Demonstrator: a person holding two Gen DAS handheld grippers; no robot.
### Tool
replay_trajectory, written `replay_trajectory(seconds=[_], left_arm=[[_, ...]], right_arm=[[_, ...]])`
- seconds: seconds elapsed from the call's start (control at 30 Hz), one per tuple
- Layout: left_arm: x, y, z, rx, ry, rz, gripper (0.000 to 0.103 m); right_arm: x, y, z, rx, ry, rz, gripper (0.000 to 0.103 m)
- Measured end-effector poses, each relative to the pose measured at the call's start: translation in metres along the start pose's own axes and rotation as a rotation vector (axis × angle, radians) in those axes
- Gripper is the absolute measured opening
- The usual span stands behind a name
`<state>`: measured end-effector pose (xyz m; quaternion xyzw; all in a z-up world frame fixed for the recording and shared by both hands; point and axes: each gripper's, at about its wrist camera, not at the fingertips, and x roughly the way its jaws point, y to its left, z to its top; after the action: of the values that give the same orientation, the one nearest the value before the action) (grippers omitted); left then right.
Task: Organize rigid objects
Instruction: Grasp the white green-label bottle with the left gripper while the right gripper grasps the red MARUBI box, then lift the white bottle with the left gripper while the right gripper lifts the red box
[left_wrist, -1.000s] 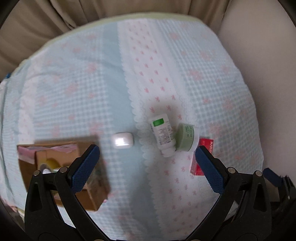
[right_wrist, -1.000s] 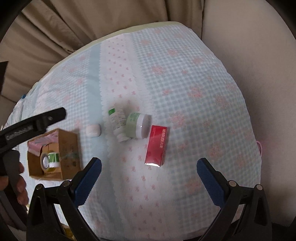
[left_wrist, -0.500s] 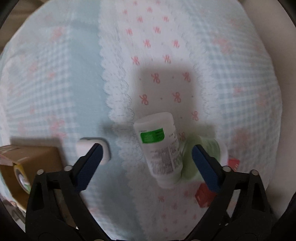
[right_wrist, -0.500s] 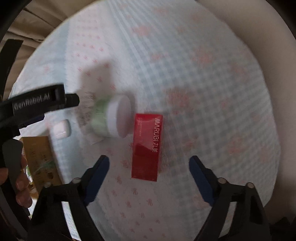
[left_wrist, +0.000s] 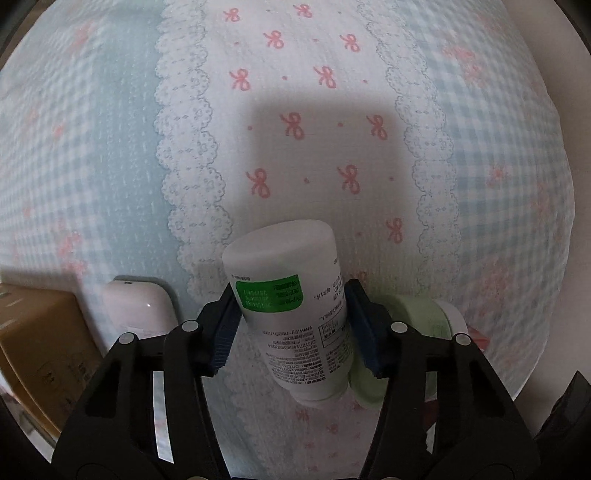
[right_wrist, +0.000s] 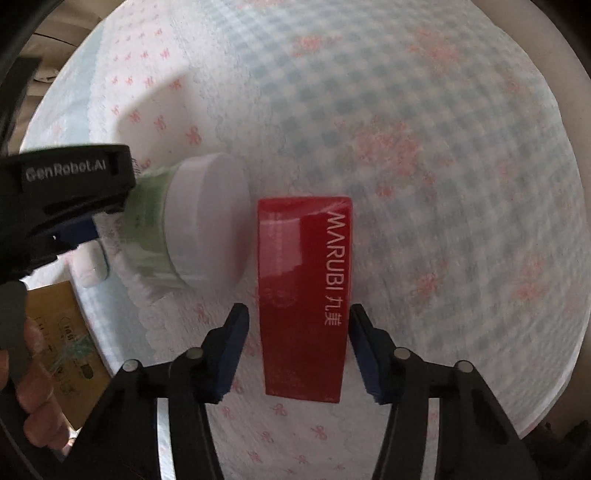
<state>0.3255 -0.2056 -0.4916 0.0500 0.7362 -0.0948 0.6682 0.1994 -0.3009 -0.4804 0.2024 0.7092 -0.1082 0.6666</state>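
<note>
A white bottle with a green label (left_wrist: 291, 310) lies on the patterned cloth. My left gripper (left_wrist: 291, 328) has its blue pads pressed on both sides of the bottle. A green jar with a white lid (left_wrist: 421, 332) lies right beside the bottle; it also shows in the right wrist view (right_wrist: 192, 229). A red MARUBI box (right_wrist: 304, 291) lies flat on the cloth. My right gripper (right_wrist: 297, 350) straddles the box's near end, with small gaps between pads and box.
A small white case (left_wrist: 136, 310) lies left of the bottle. A brown cardboard box (left_wrist: 40, 354) stands at the far left, seen also in the right wrist view (right_wrist: 62, 339). The left gripper's arm (right_wrist: 62, 192) and the holding hand (right_wrist: 26, 398) show at left.
Both grippers came down to the cloth. The left closed its jaws around the white bottle. The right narrowed its jaws around the red box's near end.
</note>
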Motion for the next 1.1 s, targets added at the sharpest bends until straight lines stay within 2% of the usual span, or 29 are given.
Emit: replay_trajectory(seconds=[0.07,0.3,0.43,0.77,0.97,1.1], left_arm=[[-0.001,0.0,0.0,0.002,-0.004,-0.004,0.052],[-0.01,-0.001,-0.009,0.012,-0.031,-0.012,0.05],[-0.032,-0.004,-0.017,0.03,-0.064,-0.017,0.05],[-0.097,0.006,-0.048,0.04,-0.15,-0.032,0.046],[-0.155,0.018,-0.077,0.05,-0.236,-0.044,0.046],[-0.187,0.02,-0.094,0.049,-0.312,-0.053,0.046]], right_arm=[[0.003,0.001,0.0,-0.008,-0.002,-0.033,0.041],[0.002,-0.001,-0.001,-0.003,-0.001,-0.018,0.04],[-0.006,-0.007,0.001,-0.003,-0.022,-0.005,0.039],[-0.062,-0.033,0.003,0.002,-0.122,0.01,0.039],[-0.12,-0.038,-0.018,-0.017,-0.212,0.021,0.039],[-0.146,-0.019,-0.039,-0.039,-0.275,0.035,0.039]])
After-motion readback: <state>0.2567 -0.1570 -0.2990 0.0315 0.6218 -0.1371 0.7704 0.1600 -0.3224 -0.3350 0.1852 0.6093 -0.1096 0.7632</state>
